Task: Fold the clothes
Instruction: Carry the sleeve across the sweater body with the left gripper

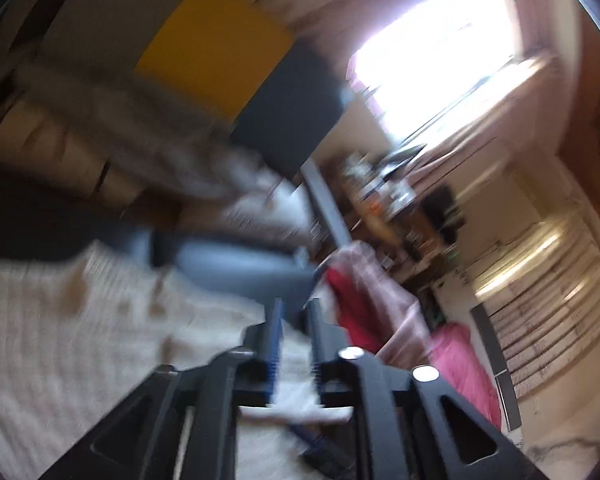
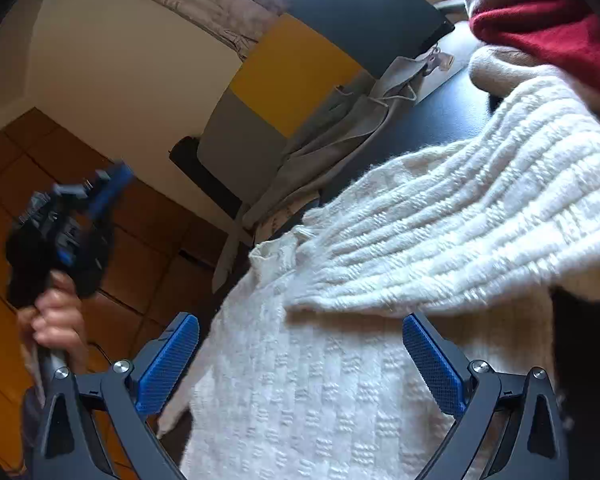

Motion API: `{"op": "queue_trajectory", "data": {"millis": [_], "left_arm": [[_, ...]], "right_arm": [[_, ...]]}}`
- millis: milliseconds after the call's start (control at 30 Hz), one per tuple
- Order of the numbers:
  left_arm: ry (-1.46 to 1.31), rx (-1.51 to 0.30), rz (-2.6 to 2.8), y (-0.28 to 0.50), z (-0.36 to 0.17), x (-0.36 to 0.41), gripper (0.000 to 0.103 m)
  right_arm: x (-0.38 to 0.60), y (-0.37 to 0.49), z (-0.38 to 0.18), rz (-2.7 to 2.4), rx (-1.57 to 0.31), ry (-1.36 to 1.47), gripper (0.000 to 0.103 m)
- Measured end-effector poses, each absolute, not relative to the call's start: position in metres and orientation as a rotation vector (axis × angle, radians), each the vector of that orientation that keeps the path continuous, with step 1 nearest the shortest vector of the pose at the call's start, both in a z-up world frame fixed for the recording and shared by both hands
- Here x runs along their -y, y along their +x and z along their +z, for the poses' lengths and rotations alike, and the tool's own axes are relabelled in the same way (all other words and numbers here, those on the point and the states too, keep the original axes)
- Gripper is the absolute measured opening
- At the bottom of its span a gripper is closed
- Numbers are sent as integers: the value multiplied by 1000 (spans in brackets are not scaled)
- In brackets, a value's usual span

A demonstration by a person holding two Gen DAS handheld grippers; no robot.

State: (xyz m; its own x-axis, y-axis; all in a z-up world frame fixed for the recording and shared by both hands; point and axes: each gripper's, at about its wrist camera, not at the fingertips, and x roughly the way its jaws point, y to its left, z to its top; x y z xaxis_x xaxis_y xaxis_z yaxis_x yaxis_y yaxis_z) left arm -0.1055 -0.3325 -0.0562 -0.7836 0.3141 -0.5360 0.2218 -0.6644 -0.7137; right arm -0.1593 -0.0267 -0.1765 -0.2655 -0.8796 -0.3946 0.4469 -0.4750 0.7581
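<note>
A cream-white ribbed knit sweater (image 2: 380, 280) lies spread over a dark blue-black worktop (image 2: 440, 120), one thick layer of it turned over on top of the flatter part below. The right gripper (image 2: 300, 364) hangs just above the flat part of this sweater, its blue-padded fingers (image 2: 168, 364) spread wide with nothing between them. Beyond the sweater, at the worktop's far edge, sits a crumpled grey garment with a drawstring (image 2: 340, 128), and to the sweater's right a dark red knit piece (image 2: 540, 36) lies on a pale one. Off the sweater's left edge, the left gripper (image 2: 80, 208) is gripped in a bare hand (image 2: 56, 320) above the brown tiled floor (image 2: 140, 248). In its own blurred view, the left gripper (image 1: 294, 340) has fingers (image 1: 274, 344) drawn narrow; whether they pinch the sweater (image 1: 80, 320) I cannot tell.
</note>
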Motion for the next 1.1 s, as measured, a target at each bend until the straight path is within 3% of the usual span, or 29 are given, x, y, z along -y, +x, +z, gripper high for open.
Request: {"op": "queue_trajectory", "data": {"millis": [200, 467, 567, 600, 633, 667, 933, 1100], "left_arm": [[-1248, 1639, 2366, -96, -161, 334, 39], [-1237, 1841, 2197, -126, -196, 299, 55], [-1243, 1883, 2205, -138, -198, 295, 47], [-1235, 1833, 2255, -141, -193, 295, 26], [-1226, 1781, 2303, -144, -188, 294, 12], [-1209, 1728, 2347, -146, -179, 294, 5], [-985, 1288, 2618, -149, -75, 301, 6], [-908, 1176, 2701, -147, -32, 308, 6]], "right_arm": [[32, -150, -182, -1910, 536, 1002, 103], [39, -149, -190, -1946, 465, 1021, 103], [38, -149, -190, -1942, 481, 1013, 103], [37, -150, -190, -1939, 488, 1009, 103], [35, -150, -190, -1935, 492, 1006, 103], [35, -150, -190, -1934, 492, 1005, 103], [34, -144, -173, -1998, 397, 973, 103], [69, -152, -159, -2050, 67, 959, 103]]}}
